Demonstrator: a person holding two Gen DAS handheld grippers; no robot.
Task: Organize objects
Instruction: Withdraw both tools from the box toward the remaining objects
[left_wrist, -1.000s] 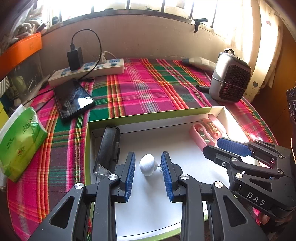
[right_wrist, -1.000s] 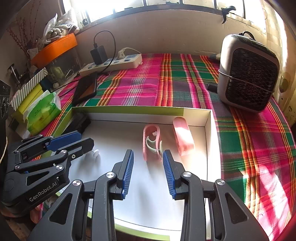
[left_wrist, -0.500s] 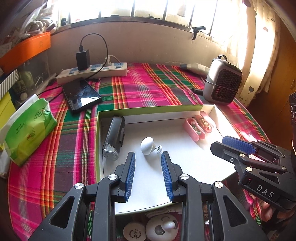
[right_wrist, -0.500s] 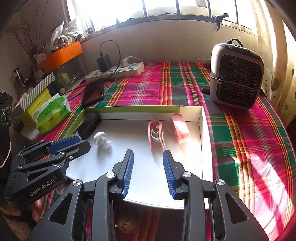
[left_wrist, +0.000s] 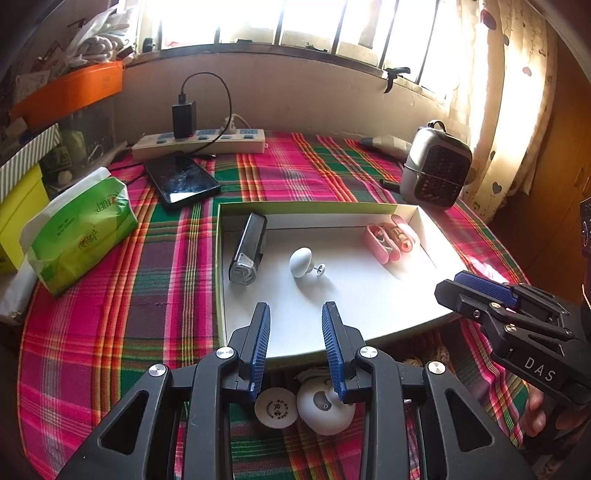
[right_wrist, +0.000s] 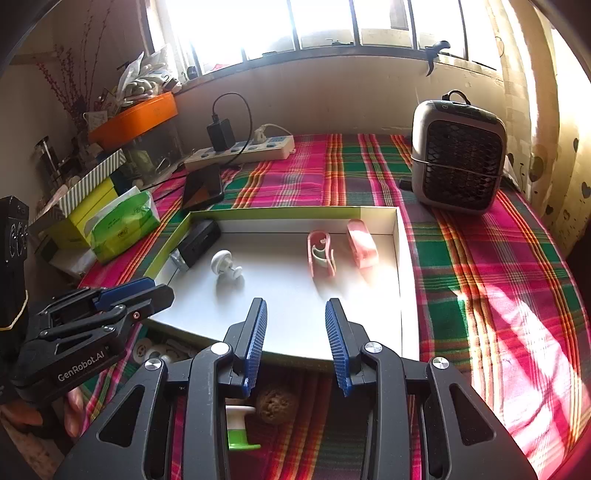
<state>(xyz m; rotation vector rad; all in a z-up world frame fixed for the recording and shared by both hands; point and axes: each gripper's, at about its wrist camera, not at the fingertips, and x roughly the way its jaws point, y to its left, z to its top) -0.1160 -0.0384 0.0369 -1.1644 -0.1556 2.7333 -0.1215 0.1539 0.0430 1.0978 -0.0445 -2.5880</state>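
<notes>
A shallow white box with a green rim (left_wrist: 218, 258) lies on the plaid cloth. In it lie a black cylinder (left_wrist: 248, 251), a white knob (left_wrist: 301, 260) and an opened pink case (left_wrist: 388, 240). My left gripper (left_wrist: 295, 332) hangs open over the box's near edge with nothing between its fingers. My right gripper (right_wrist: 295, 332) is open too, also empty, over the near edge of the box (right_wrist: 399, 236). On the cloth in front of the box sit a white disc (left_wrist: 275, 408), a white round piece (left_wrist: 325, 408), a brown ball (right_wrist: 271, 406) and a green and white spool (right_wrist: 236, 428).
A power strip (left_wrist: 199, 142) with a charger and a phone (left_wrist: 181, 181) lie at the back. To the left are a green tissue pack (left_wrist: 79, 229) and a yellow box. A small grey fan (right_wrist: 458, 155) stands at the back right.
Both grippers have drawn back from inside the box to its near edge. The small objects on the cloth in front of the box have come into view. Their jaws stand as before.
</notes>
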